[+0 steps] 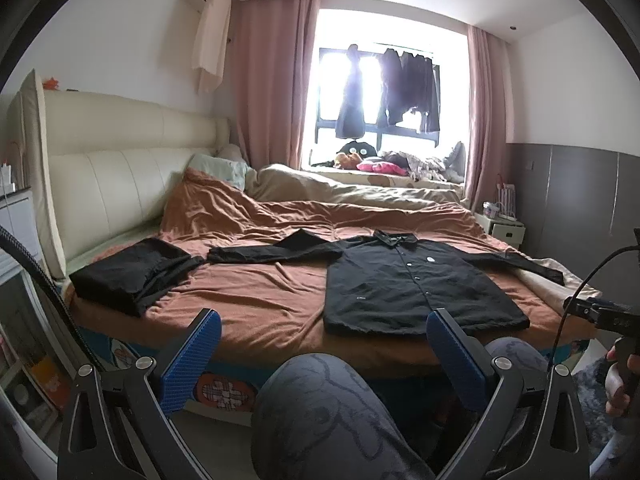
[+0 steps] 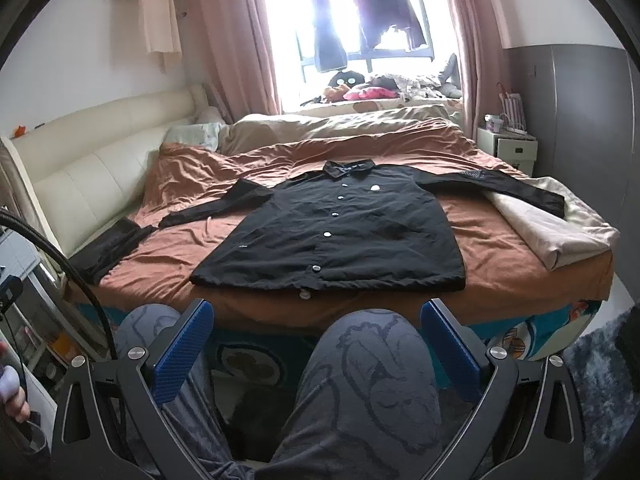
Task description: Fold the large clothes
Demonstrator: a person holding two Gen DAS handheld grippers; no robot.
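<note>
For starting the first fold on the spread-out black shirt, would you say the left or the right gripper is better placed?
Probably the right gripper: in its view the black shirt lies straight ahead and centred. From the left gripper the shirt sits off to the right. Both are open, held back over the person's knees, touching nothing.

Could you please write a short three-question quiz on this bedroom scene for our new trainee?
1. True or false: the black shirt lies face up with both sleeves spread out.
2. What lies under the end of the sleeve nearest the nightstand? A) a pillow B) a folded beige cloth C) the floor
3. Fill in: the left gripper and right gripper are both ____ and holding nothing.

Key: 1 true; 2 B; 3 open.
</note>
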